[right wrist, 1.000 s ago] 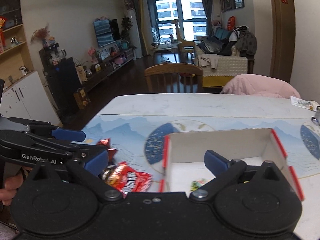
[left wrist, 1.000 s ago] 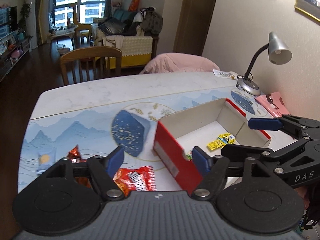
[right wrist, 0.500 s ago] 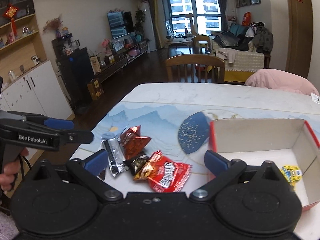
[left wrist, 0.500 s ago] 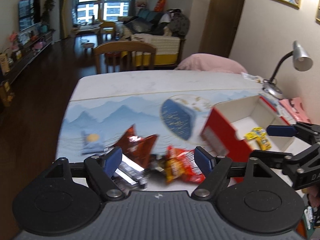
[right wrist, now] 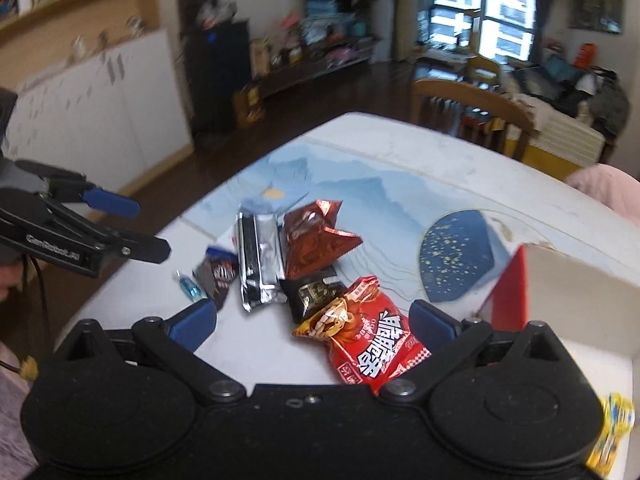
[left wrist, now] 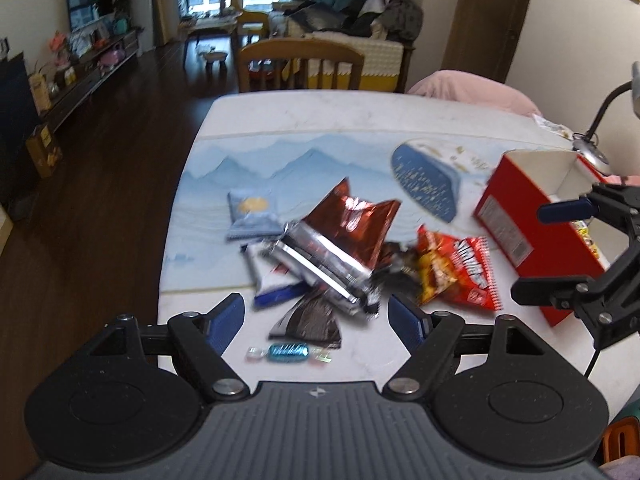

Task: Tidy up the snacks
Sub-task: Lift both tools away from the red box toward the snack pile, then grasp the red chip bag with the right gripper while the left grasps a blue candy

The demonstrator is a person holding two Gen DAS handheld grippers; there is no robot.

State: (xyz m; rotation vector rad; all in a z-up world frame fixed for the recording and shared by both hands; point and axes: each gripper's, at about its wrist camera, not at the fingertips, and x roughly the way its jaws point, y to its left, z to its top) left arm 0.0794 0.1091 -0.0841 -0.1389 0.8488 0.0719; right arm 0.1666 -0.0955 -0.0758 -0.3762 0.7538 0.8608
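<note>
Little is done: one yellow packet (right wrist: 612, 436) lies in the red box (left wrist: 516, 216); the snack pile (left wrist: 340, 240) remains near the desk's (left wrist: 320, 116) left edge. Both left tongs (left wrist: 316, 316) and right tongs (right wrist: 312, 320) are held wide, empty.

The left tool (right wrist: 132, 228) carried white lettering along its arm, blurred, seemingly "GenRobot.AI". Large white Chinese characters ran across the red snack bag (right wrist: 368, 350), too blurred to make out. The red box (left wrist: 516, 216) bore a white printed label, too small to read.
</note>
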